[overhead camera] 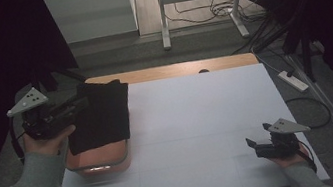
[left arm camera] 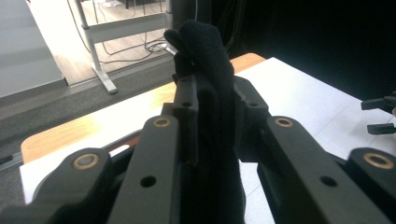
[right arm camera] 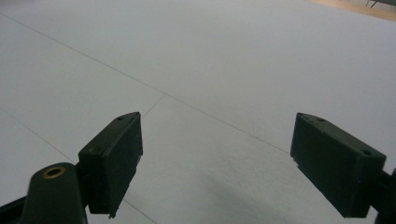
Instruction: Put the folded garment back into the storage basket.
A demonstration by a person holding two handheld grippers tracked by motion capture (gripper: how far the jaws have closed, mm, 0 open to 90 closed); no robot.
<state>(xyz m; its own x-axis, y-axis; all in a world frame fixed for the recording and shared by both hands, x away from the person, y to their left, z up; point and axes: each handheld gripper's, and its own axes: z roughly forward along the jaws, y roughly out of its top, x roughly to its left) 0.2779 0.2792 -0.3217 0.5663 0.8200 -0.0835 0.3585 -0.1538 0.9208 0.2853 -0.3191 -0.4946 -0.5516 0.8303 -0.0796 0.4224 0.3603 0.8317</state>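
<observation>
**Left jaws clenched on black cloth over orange tub; right jaws released, idle**

High view: left gripper (overhead camera: 75, 108) sits at about 9 o'clock of the desk (overhead camera: 199, 118), held in the person's left hand (overhead camera: 45, 140), grey sleeve coming in from 7 o'clock. Jaws are clenched on one edge of a black cloth (overhead camera: 102, 116). The cloth drapes over an orange tub (overhead camera: 99, 162) at the desk's left edge and covers most of its top; the tub's near rim and front wall show below the cloth at 6 o'clock of it.

Left gripper view: a fold of the black cloth (left arm camera: 205, 70) is pinched between the two jaws and sticks up past their tips toward 12 o'clock. More cloth hangs down between the jaw arms.

Right gripper (overhead camera: 253, 144) rests at about 4 o'clock of the desk, near its front edge, well apart from the cloth and tub. Right gripper view: jaws are released, standing wide apart with white desk surface (right arm camera: 210, 70) between them.
</observation>
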